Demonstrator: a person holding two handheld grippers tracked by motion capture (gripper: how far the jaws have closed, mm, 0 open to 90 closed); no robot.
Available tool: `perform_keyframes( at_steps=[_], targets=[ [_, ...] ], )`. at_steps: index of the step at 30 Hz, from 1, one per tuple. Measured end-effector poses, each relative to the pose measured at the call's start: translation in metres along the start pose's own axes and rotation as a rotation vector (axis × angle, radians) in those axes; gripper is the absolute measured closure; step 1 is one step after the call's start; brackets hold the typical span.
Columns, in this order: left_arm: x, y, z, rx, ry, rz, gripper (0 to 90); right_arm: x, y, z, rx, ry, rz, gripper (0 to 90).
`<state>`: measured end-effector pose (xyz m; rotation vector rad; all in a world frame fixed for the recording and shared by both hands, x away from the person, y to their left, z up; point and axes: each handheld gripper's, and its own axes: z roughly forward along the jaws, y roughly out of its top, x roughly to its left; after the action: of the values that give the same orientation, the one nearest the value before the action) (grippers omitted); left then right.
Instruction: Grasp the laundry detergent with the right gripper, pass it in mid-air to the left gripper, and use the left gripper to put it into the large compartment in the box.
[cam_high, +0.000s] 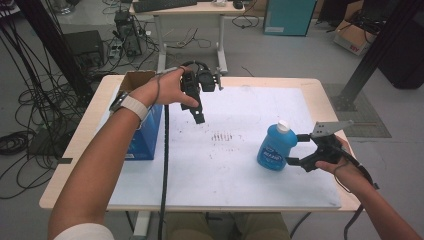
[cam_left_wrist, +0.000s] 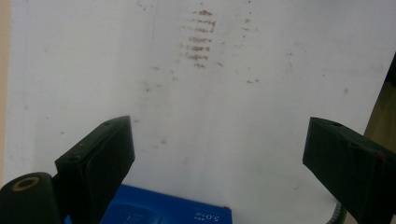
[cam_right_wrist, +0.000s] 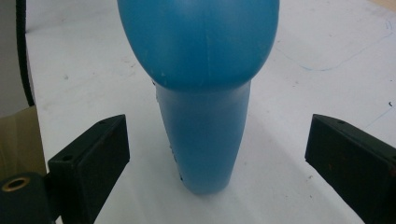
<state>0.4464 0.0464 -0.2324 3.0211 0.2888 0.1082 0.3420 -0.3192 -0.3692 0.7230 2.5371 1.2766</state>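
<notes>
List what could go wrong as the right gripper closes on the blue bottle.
1. The blue bottle stands upright, and in the right gripper view its narrow part sits left of centre between the open jaws of the right gripper, so one jaw may touch first and tip it.
2. Its surface looks smooth and rounded, so it may slip from a grip.
3. The left gripper hangs open above the white mat, apart from the bottle, so it cannot steady it.

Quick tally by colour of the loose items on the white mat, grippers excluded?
Blue bottle with white cap, standing between the open jaws of the right gripper: 1
Blue box at the mat's left edge: 1
Brown open cardboard box behind it: 1
Total: 3, of which 2 blue and 1 brown
</notes>
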Motion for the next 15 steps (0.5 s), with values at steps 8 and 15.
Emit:
perform_keyframes(
  at_steps=[8,15],
  targets=[
    [0.001,0.0,0.001,0.002,0.0,-0.001,9.4,0.001,-0.004,0.006,-0.03,-0.012,0.013,5.8],
    [0.001,-0.001,0.003,0.001,-0.003,-0.005,9.4,0.002,-0.008,0.012,-0.061,-0.022,0.016,5.7]
  ],
)
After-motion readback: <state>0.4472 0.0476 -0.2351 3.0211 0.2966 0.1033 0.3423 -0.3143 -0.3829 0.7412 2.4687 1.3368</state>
